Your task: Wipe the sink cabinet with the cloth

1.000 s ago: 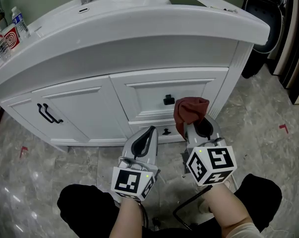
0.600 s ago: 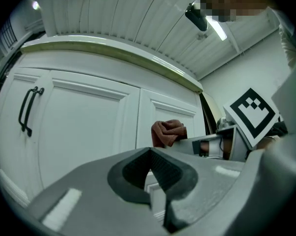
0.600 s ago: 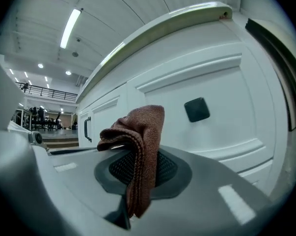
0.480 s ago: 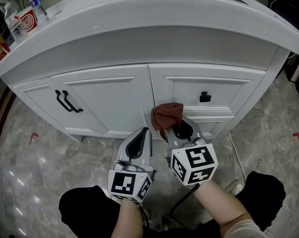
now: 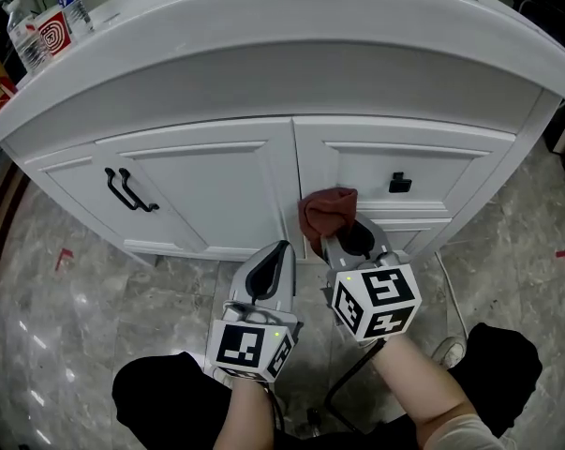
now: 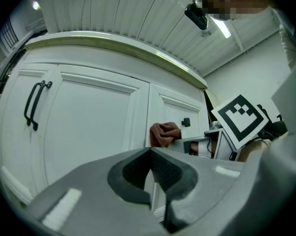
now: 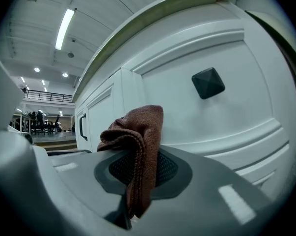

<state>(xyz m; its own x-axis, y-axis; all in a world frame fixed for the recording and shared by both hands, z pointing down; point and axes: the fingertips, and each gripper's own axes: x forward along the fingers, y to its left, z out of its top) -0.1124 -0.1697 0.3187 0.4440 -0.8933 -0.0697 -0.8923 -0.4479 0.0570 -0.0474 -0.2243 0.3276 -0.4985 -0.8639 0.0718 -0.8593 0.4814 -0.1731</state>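
Cabinet doors fill the head view: a white sink cabinet [image 5: 263,111] under a curved top, with two black handles [image 5: 127,190] on the door at left and a square black knob [image 5: 400,184] on the drawer at right. Bottles [image 5: 71,6] stand at the upper left corner. Low in the frame, the right gripper [image 5: 343,235] holds a reddish-brown cloth [image 5: 327,210] up at the vertical strip between door and drawer. The left gripper [image 5: 280,251] sits just beside it, to the left, over grey marbled floor [image 5: 57,307].

In the left gripper view, the fingers are closed together with nothing between them. Beyond their tips the cloth [image 6: 163,134] shows against the cabinet front, with the right gripper's marker cube [image 6: 241,119] at right.

In the right gripper view, the fingers are clamped on the cloth [image 7: 138,141], which bunches up above them. The drawer knob [image 7: 208,82] is at upper right. Whether the cloth touches the cabinet face cannot be told.
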